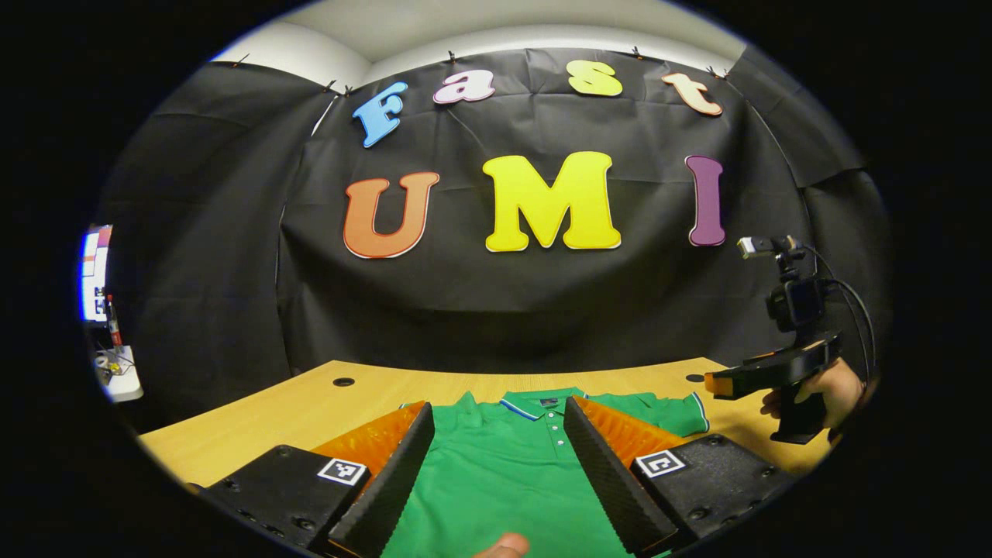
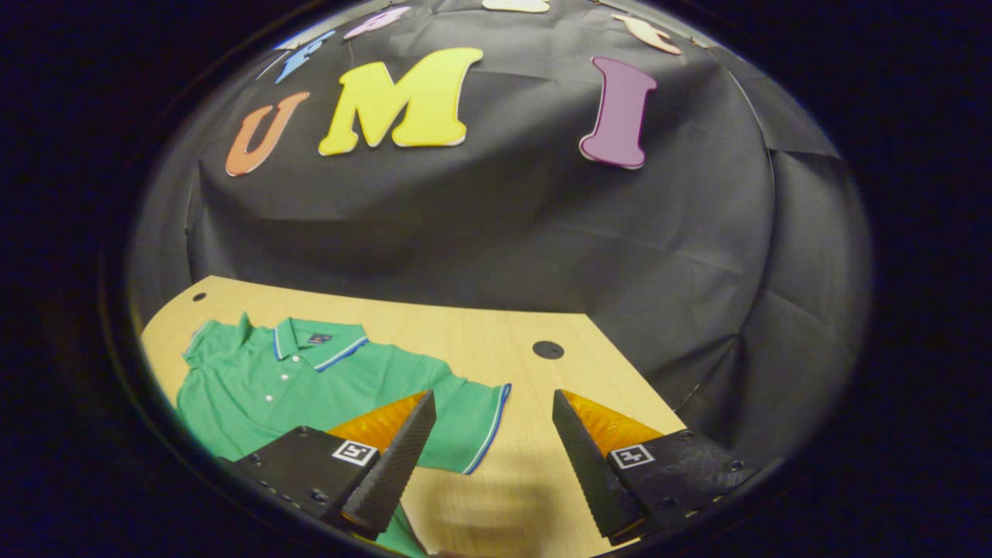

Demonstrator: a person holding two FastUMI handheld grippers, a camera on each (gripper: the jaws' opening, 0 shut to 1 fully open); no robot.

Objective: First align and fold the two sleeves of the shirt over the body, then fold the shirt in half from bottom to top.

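Note:
A green polo shirt [image 1: 504, 457] with a blue-and-white trimmed collar lies flat on the wooden table [image 1: 310, 411], collar toward the wall. My left gripper [image 1: 496, 411] hovers open over the shirt's chest, its fingers on either side of the button placket. In the right gripper view the shirt [image 2: 310, 380] lies at the left, its short sleeve [image 2: 473, 426] spread out toward the table's middle. My right gripper [image 2: 492, 403] is open above the table beside that sleeve's hem, with nothing between its fingers. The right gripper [image 1: 775, 372] and the hand holding it also show at the right of the left gripper view.
Black cloth walls close the table's far side. Round cable holes sit in the tabletop [image 2: 548, 349] [image 1: 343, 382]. A fingertip [image 1: 504, 546] shows at the bottom edge of the left gripper view. A lit screen and clutter [image 1: 101, 310] stand far left.

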